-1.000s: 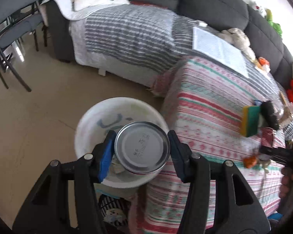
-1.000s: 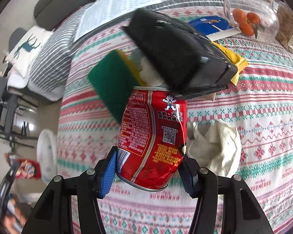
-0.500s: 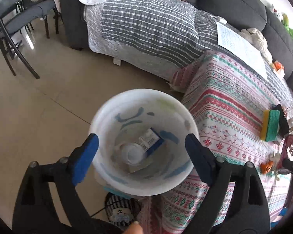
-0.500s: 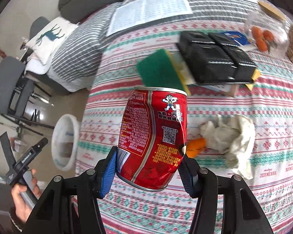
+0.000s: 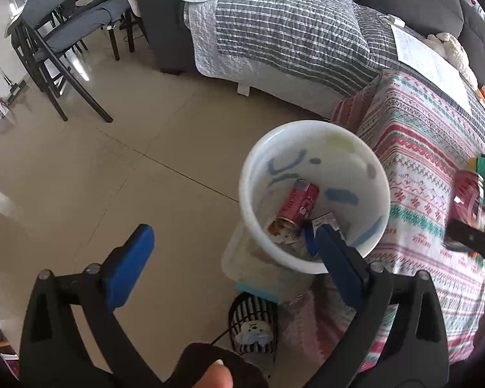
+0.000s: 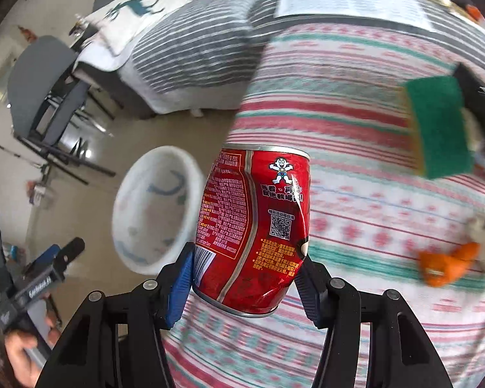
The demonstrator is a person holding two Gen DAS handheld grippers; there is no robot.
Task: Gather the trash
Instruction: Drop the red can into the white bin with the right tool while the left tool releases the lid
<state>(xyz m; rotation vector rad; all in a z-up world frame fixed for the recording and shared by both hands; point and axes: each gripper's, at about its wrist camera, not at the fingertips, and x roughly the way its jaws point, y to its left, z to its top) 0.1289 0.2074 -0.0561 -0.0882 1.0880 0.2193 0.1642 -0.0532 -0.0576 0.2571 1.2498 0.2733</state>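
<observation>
left tongs (image 5: pixel 224 245) spread apart, white bin (image 5: pixel 313 194) just ahead, a can (image 5: pixel 296 205) inside | right tongs (image 6: pixel 244 283) clamped on dented red can (image 6: pixel 253 226)

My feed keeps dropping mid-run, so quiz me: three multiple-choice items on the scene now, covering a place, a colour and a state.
1. Where does the white bin stand?
A. On the sofa
B. On the floor beside the table
C. Under a chair

2. What colour is the can in the right gripper?
A. Red
B. Blue
C. Silver

3. How is the left gripper?
A. Shut on a can
B. Shut on paper
C. Open, holding nothing

Answers: B, the bin is on the tiles at the cloth's edge; A, its printed wall is red; C, its pads are wide apart.
</observation>
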